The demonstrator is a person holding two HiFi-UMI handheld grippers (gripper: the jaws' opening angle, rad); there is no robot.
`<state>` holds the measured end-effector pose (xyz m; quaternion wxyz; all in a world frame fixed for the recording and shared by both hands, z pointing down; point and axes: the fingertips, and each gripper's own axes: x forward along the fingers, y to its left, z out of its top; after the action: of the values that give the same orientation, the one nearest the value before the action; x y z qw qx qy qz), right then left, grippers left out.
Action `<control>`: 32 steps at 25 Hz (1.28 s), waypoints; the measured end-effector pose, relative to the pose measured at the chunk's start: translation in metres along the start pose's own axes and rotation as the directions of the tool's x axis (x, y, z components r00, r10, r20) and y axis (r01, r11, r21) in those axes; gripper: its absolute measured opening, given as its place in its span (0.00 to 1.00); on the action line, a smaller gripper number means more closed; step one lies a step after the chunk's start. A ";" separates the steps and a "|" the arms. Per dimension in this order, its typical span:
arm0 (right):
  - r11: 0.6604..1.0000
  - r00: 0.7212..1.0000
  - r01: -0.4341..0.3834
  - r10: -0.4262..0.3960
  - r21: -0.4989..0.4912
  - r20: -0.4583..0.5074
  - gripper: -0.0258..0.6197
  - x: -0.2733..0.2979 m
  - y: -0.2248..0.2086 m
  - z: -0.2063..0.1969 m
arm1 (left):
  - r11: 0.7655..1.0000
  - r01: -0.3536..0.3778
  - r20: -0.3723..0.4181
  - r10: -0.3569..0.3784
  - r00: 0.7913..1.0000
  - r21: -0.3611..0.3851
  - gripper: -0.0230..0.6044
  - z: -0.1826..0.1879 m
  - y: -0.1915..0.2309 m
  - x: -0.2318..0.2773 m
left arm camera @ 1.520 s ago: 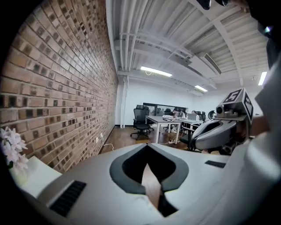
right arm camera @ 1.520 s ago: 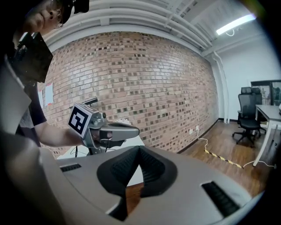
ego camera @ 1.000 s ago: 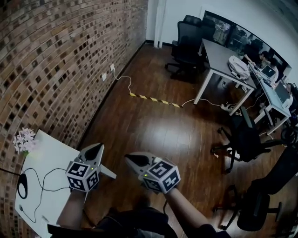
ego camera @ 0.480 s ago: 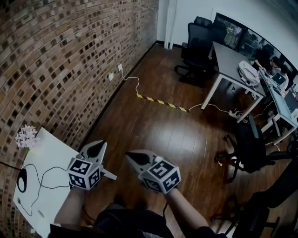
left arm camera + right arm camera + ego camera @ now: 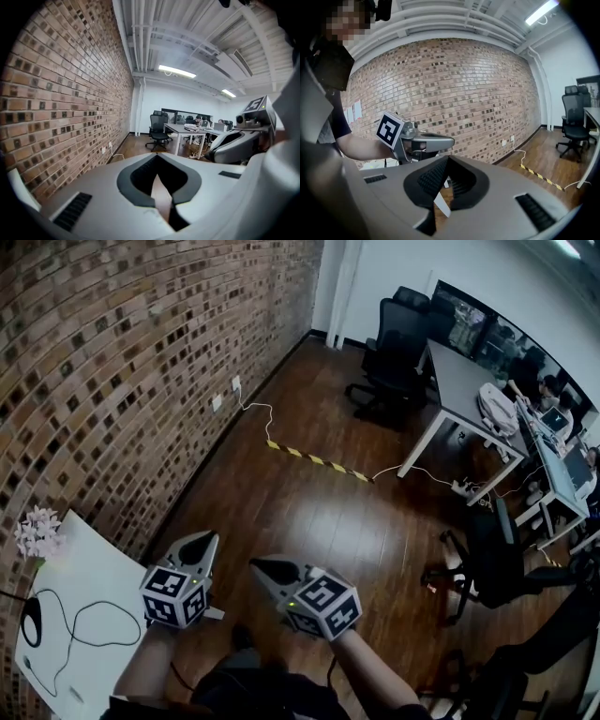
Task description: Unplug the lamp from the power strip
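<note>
Finding: left gripper [image 5: 203, 539] and right gripper [image 5: 259, 567] both have jaws pressed together, empty, above wood floor [image 5: 309, 512]. Likely lamp cable [image 5: 94, 624] lies looped on white table [image 5: 94, 563], near left gripper; power strip not identified. Advice: turn left, trace cable to plug, spread 1 gripper only there.

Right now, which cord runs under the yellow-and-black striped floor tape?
The thin white cord from the wall socket, crossing the wooden floor; the black cord only loops on the white table.

A brick wall [image 5: 122, 381] runs along the left of a dark wooden floor [image 5: 309, 521]. A grey desk [image 5: 459, 371] and black office chairs [image 5: 398, 329] stand at the far end. Strip lights [image 5: 177, 71] glow overhead.
</note>
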<state>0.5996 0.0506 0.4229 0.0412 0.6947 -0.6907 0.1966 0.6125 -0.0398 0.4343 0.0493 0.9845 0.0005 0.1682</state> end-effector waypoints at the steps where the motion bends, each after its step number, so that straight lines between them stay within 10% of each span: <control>1: 1.000 1.000 0.001 -0.001 -0.003 -0.005 0.03 0.006 -0.004 0.004 | 1.000 -0.002 0.006 0.002 1.000 -0.007 0.04 0.003 0.008 0.004; 18: 0.991 0.997 -0.063 0.058 -0.117 -0.051 0.03 0.140 -0.042 0.074 | 0.981 -0.162 0.024 0.166 0.986 -0.107 0.04 0.014 0.162 0.012; 26: 0.950 0.964 -0.265 0.261 -0.162 -0.047 0.04 0.202 -0.038 0.103 | 0.917 -0.379 0.007 0.383 0.924 -0.125 0.04 0.020 0.220 -0.007; 32: 0.868 0.882 -0.471 0.459 -0.160 -0.105 0.03 0.230 -0.035 0.113 | 0.867 -0.486 -0.028 0.486 0.874 -0.111 0.04 0.028 0.235 -0.004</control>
<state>0.6514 -0.2019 0.4028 0.0775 0.4947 -0.8508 0.1593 0.6141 -0.2764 0.4290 0.0619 0.9486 -0.2566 0.1746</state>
